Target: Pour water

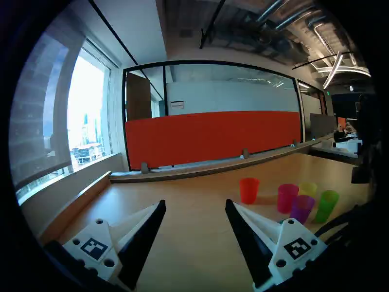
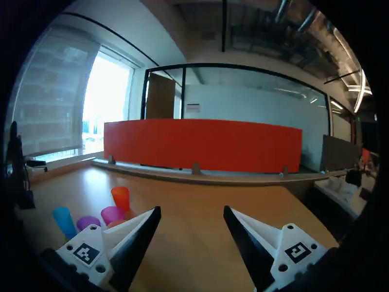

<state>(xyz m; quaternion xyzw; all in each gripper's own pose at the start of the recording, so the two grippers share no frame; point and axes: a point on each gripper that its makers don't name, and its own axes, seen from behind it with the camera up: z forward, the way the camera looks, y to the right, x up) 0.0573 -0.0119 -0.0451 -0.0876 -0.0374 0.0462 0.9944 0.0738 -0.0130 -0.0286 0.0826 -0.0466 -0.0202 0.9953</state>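
Left hand-held gripper (image 1: pixel 195 202) & right hand-held gripper (image 2: pixel 191 208) both spread, empty. Cups (image 1: pixel 301 207) crowded on table (image 1: pixel 194 182); take red cup (image 1: pixel 249 190) fr. open side, slow.

The left gripper (image 1: pixel 195 203) and the right gripper (image 2: pixel 192 209) are each built of two white fingers (image 1: pixel 124 228) lined with tapering black pads (image 1: pixel 146 233). Black-and-white square markers (image 2: pixel 297 252) and small screw holes (image 2: pixel 291 227) are carried near the bases.

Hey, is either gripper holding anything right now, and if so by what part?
Nothing is held: the left gripper and right gripper are both open and empty, cups untouched.
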